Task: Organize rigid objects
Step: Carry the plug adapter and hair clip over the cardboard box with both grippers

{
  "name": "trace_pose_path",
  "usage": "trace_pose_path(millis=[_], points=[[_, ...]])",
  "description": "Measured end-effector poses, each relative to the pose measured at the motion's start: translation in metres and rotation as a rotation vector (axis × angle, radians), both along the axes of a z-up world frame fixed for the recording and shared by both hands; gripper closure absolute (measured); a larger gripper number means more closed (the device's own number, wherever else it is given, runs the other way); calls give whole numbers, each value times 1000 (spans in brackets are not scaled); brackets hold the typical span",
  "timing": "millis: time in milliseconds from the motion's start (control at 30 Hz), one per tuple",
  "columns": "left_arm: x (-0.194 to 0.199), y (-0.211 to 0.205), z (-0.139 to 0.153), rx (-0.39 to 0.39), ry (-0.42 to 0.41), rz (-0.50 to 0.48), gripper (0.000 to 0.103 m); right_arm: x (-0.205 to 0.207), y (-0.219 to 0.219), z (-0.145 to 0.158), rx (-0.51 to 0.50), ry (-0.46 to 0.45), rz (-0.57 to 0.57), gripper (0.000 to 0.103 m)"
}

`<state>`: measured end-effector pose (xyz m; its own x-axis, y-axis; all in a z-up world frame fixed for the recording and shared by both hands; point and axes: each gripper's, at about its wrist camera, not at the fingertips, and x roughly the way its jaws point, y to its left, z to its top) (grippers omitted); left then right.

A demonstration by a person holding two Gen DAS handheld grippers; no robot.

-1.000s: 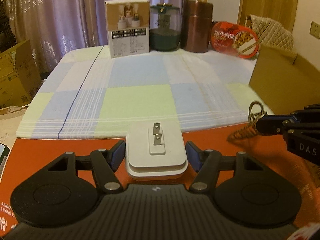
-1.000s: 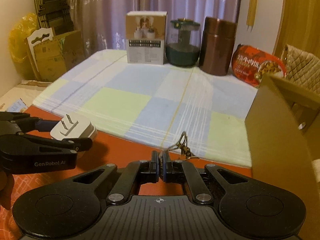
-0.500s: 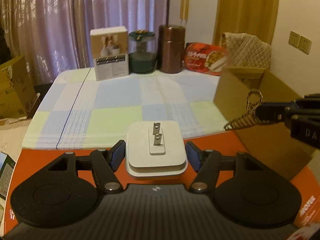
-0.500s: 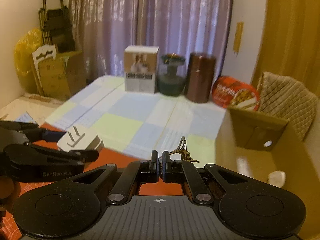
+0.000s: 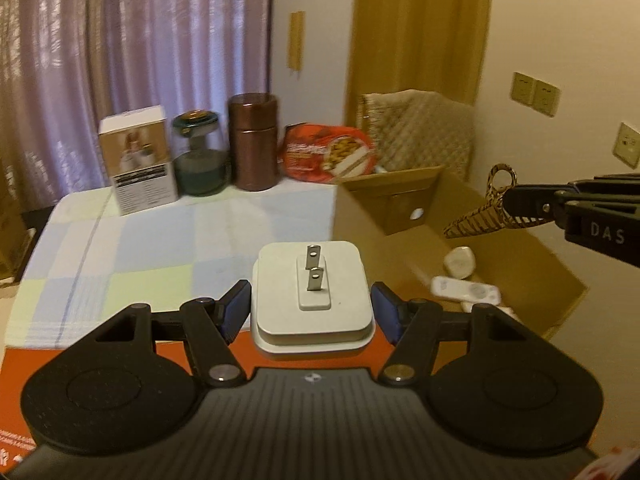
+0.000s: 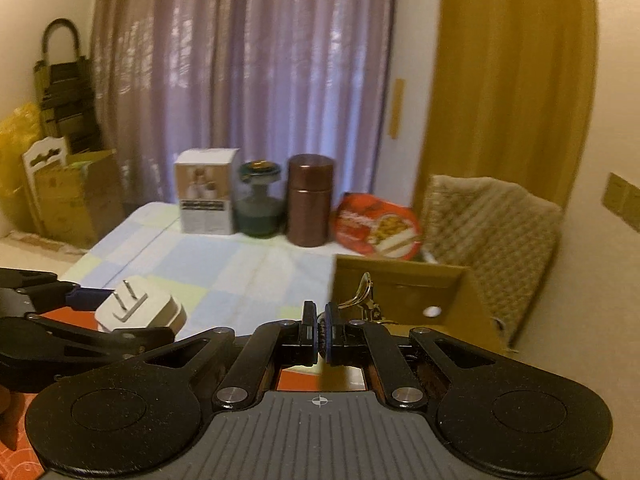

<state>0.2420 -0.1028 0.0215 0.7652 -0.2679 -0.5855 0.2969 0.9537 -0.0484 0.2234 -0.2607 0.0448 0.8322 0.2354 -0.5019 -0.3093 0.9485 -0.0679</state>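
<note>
Care with height and aim matters now, I judge: both loads should clear the near wall of the cardboard box [image 5: 404, 200] before anything is let go. Left gripper [image 5: 311, 307] is clamped on the white plug adapter [image 5: 311, 312], prongs up, at 6 o'clock in the left wrist view, not yet over the box at 3 o'clock. Right gripper [image 6: 319, 330] is pinched tight on the patterned hair clip [image 5: 480, 220], its teeth hanging over the open box. Inside the box lie a pale rounded object [image 5: 460, 261] and a white oblong device [image 5: 466, 290]; more is hidden by the wall.
</note>
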Motion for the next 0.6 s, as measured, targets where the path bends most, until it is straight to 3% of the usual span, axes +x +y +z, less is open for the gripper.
trace_pose_path(millis=[233, 600], points=[[2, -43, 3, -7, 12, -73, 42, -3, -51, 0, 11, 15, -79, 103], [23, -110, -10, -12, 47, -188, 42, 13, -112, -29, 63, 107, -178, 103]])
